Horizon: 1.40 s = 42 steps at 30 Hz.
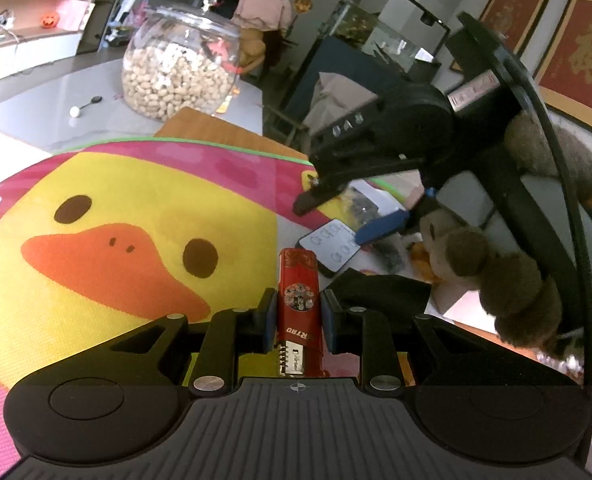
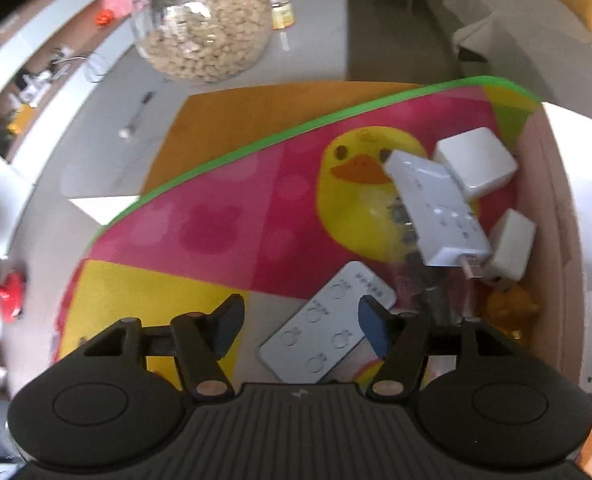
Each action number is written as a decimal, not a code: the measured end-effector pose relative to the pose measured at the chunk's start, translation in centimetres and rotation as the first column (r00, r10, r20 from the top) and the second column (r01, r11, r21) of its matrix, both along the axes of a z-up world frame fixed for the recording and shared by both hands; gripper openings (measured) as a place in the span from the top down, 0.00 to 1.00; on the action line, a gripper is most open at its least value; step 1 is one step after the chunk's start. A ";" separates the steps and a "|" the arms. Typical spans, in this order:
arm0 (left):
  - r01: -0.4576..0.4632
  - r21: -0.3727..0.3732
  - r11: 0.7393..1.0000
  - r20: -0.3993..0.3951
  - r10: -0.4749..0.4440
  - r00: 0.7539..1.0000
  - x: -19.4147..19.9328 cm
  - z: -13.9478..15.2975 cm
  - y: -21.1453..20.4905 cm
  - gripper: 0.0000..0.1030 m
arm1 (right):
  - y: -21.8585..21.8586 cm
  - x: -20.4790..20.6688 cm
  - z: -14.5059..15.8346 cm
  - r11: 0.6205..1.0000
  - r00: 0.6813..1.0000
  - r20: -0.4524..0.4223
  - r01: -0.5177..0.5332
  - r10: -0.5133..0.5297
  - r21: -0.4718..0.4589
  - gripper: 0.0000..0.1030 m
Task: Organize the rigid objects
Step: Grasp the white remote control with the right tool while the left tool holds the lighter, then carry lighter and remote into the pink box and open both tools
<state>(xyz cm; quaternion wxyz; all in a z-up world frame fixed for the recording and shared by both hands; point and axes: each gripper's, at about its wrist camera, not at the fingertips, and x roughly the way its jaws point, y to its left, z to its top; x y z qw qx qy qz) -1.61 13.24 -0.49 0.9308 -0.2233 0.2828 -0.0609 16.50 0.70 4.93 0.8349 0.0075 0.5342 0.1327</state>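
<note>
While its fingers point(image 1: 271, 320) pinch the red lighter point(image 1: 299, 304) above the duck mat point(image 1: 107, 216), the left gripper point(image 1: 296, 320) holds firm | right gripper point(image 2: 300, 324) fingers spread wide, over a white remote point(image 2: 328, 328) on that mat | white boxes point(image 2: 476, 160) beyond the remote | peanut jar point(image 1: 179, 68) on the table point(image 1: 55, 112) past the mat

We see dim, warm indoor light in both views, with soft shadows. The left wrist view is fairly sharp, and the glass jar point(image 1: 181, 62) carries faint glare. The right wrist view is smeared — its jar point(image 2: 203, 24) blurs. Strong fisheye bending darkens the corners.
</note>
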 end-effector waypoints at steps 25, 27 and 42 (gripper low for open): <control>0.035 0.056 0.998 0.060 -0.038 0.997 -0.8 0.7 -1.0 0.75 | -3.1 -7.1 3.8 0.977 0.946 0.252 -0.213 0.204 0.009 0.63; 0.064 0.075 0.995 0.079 -0.070 0.994 -1.3 1.1 -1.5 0.75 | -5.2 -8.6 5.2 0.974 0.940 0.277 -0.221 0.198 0.057 0.63; 0.586 0.140 0.798 -0.058 -0.584 0.810 -2.8 3.9 -14.1 0.75 | -25.2 -23.5 2.0 0.989 0.927 0.363 0.043 -0.093 0.142 0.63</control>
